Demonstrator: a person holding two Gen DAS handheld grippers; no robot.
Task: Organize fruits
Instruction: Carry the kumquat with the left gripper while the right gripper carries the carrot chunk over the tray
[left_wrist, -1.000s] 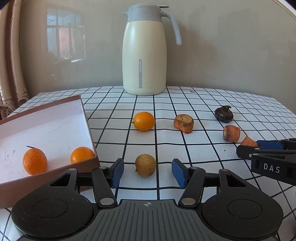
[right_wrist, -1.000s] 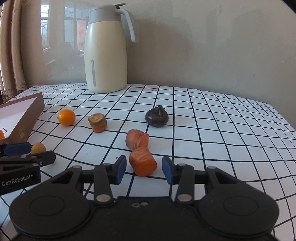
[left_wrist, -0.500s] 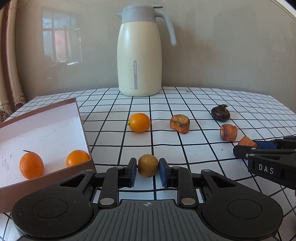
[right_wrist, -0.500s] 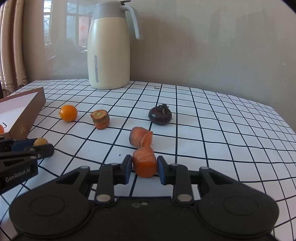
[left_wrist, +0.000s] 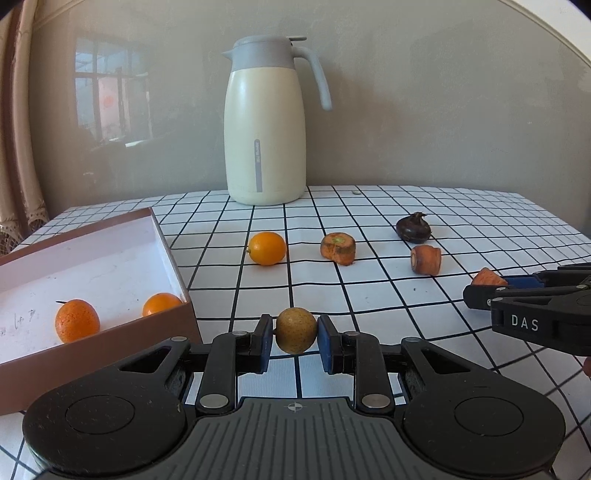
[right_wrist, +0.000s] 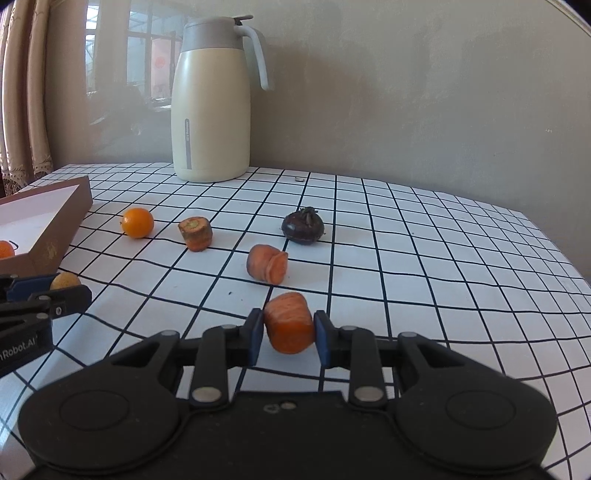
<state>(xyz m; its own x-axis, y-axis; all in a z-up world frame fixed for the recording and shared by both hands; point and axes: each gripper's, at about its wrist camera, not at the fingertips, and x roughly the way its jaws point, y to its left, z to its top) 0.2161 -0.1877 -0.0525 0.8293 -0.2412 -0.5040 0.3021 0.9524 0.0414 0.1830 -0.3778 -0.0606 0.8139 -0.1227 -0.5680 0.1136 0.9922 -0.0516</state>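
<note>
At the bottom centre of the left wrist view, your left claw (left_wrist: 296, 338) was clamped on a small brownish-yellow fruit (left_wrist: 296, 335), its blue pads pressed to either side. At the bottom centre of the right wrist view, your right claw (right_wrist: 289, 334) gripped a carrot chunk (right_wrist: 290, 322) the same way.

Just left of the brown fruit, in the lower left of the left view, stood the open brown box (left_wrist: 168, 242) with two small oranges (left_wrist: 77, 320) on its white floor. Your right claw showed at the right edge of that frame, the carrot chunk's tip poking out.

Further up on the checked worktop (left_wrist: 369, 295), a loose orange (left_wrist: 267, 248) lay at mid-frame; to its right, a carrot stub (left_wrist: 338, 248), then another carrot piece (left_wrist: 426, 259), with a dark purple fruit (left_wrist: 413, 228) just behind that one.

Farthest back, at the top centre, a cream thermos jug (left_wrist: 265, 122) with a grey lid stood upright by the wall.
</note>
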